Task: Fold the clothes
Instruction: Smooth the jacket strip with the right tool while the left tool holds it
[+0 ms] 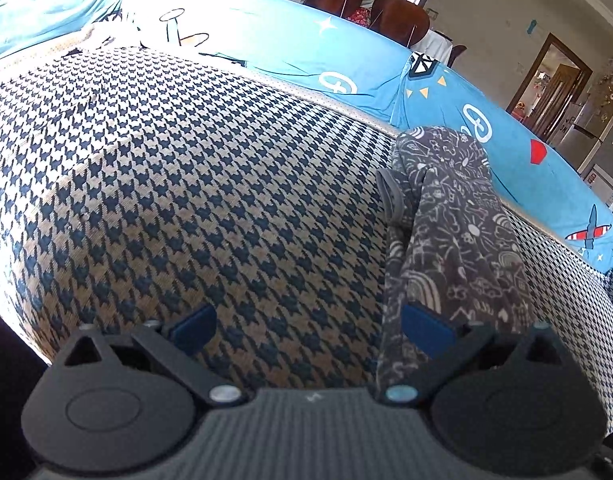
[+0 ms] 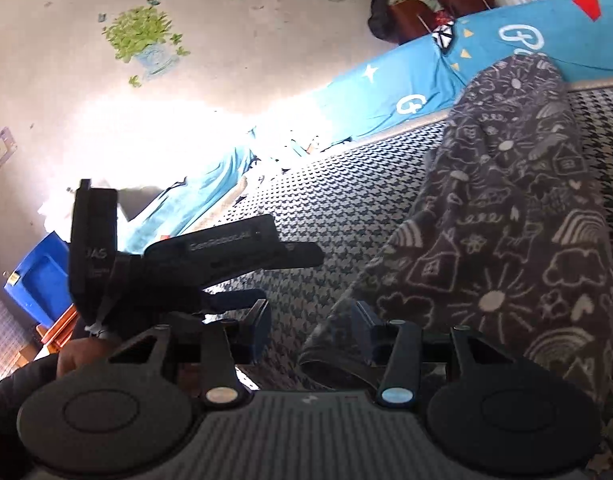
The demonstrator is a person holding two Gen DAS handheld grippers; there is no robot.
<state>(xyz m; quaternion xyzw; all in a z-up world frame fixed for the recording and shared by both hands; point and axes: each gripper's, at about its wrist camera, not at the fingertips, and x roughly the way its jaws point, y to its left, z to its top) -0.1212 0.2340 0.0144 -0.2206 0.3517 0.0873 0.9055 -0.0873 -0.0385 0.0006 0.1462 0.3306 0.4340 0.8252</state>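
A dark grey garment [image 2: 502, 216] printed with white doodles of houses, suns and rainbows lies bunched in a long ridge on a houndstooth-patterned bed cover [image 1: 186, 184]. It runs from the near edge toward a bright blue quilt [image 1: 346, 64] behind.

The right gripper [image 2: 314, 328] stands with its fingers apart; the garment's near hem lies against its right finger, and nothing is pinched between them. The left gripper [image 1: 306, 328] is also apart, over bare cover, with the cloth draped beside and partly over its right finger. In the right wrist view, the left gripper's black body [image 2: 178, 256] hovers just to the left.

The garment looks not yet spread. A good next step would be to pinch two separate hem corners and pull them apart flat before folding.
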